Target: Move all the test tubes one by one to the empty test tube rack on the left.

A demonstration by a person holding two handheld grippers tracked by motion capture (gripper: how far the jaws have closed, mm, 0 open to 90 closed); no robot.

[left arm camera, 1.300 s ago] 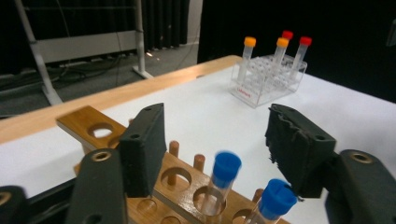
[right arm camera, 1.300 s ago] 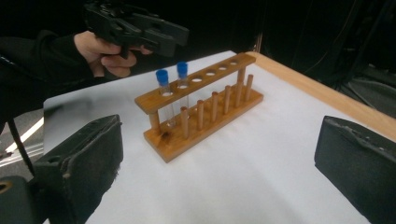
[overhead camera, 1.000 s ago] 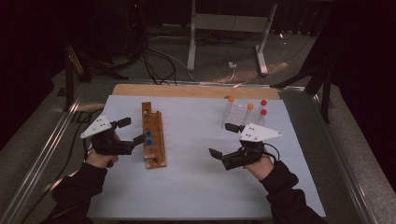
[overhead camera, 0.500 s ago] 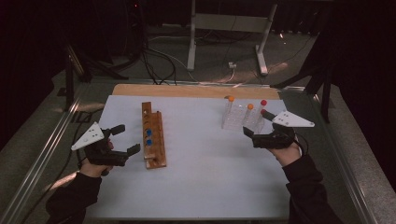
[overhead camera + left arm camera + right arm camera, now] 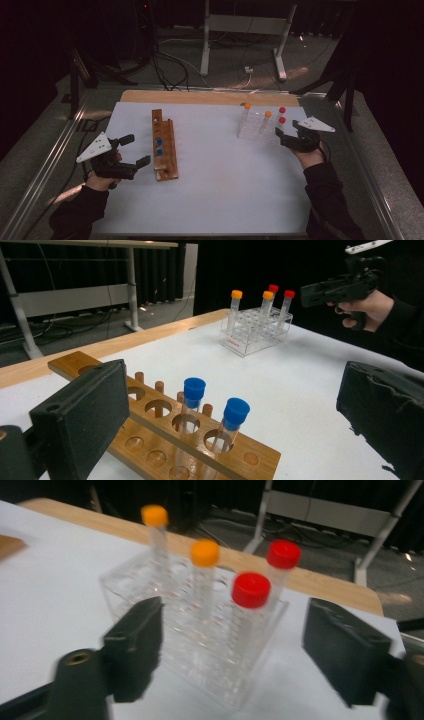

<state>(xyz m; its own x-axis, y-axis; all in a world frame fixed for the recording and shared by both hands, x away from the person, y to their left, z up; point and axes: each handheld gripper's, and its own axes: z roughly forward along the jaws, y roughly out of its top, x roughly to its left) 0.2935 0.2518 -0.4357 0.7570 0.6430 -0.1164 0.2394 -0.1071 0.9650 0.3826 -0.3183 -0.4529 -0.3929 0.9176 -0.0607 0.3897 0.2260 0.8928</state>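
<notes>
A wooden rack (image 5: pixel 164 145) lies left of centre on the white sheet, with two blue-capped tubes (image 5: pixel 192 390) in its near holes. My left gripper (image 5: pixel 138 149) hovers open beside the rack's near end, its jaws (image 5: pixel 232 390) framing those tubes without touching. At the far right stands a clear plastic rack (image 5: pixel 252 129) with two orange-capped tubes (image 5: pixel 205 552) and two red-capped ones. My right gripper (image 5: pixel 286 128) is at this rack's right side. Its jaws have just been closing. The nearer red-capped tube (image 5: pixel 250 591) stands ahead between them, with the pads (image 5: pixel 137 640) still apart from it.
The white sheet (image 5: pixel 225 180) covers a wooden tabletop whose bare strip (image 5: pixel 200 96) runs along the far edge. Metal rails border both sides. Behind the table are a desk frame (image 5: pixel 240 30) and floor cables. Open sheet lies between the two racks.
My right gripper has travelled from the middle of the sheet out to the right and up to the clear rack, and its jaws have narrowed. The left gripper has barely shifted.
</notes>
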